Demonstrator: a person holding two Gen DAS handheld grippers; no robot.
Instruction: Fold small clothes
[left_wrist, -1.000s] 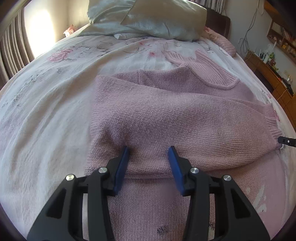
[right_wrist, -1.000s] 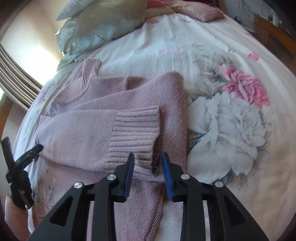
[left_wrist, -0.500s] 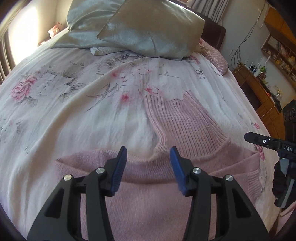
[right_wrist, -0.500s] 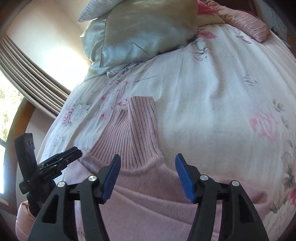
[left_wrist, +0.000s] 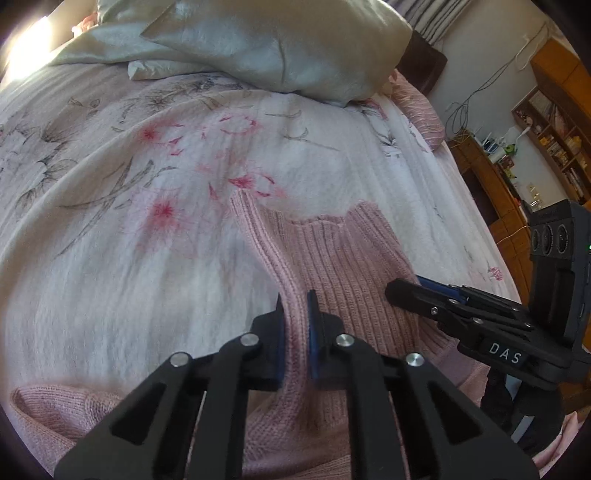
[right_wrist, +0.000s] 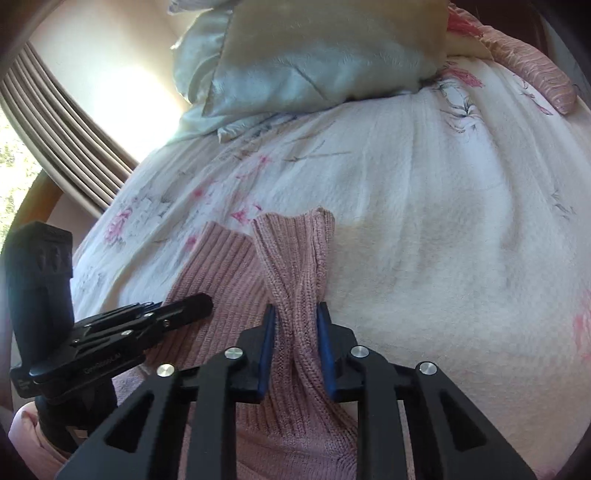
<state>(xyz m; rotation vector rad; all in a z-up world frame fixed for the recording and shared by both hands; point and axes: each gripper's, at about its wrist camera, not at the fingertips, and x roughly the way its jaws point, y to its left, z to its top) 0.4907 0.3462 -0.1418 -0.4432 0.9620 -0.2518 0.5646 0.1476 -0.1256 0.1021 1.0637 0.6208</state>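
Observation:
A pink knit sweater (left_wrist: 332, 258) lies on the floral bedspread, its ribbed high collar pointing toward the pillows. My left gripper (left_wrist: 294, 317) is shut on the collar's left edge, the ribbing pinched between the blue pads. My right gripper (right_wrist: 295, 325) is shut on the collar's right edge (right_wrist: 295, 251), which bunches into a twisted fold between its pads. Each gripper shows in the other's view: the right gripper (left_wrist: 461, 317) lies over the collar's right side, and the left gripper (right_wrist: 147, 321) over its left side. The sweater's body (right_wrist: 295, 435) runs under both grippers and out of view.
Silvery green pillows (left_wrist: 280, 44) lie at the head of the bed, with a pink striped cushion (left_wrist: 417, 107) beside them. Wooden shelves and a desk (left_wrist: 535, 140) stand right of the bed. A curtain and curved wooden frame (right_wrist: 55, 147) are on the left.
Both grippers moved forward from the folded sleeves to the collar and went from open to shut on its two edges. The collar is now bunched between the pads.

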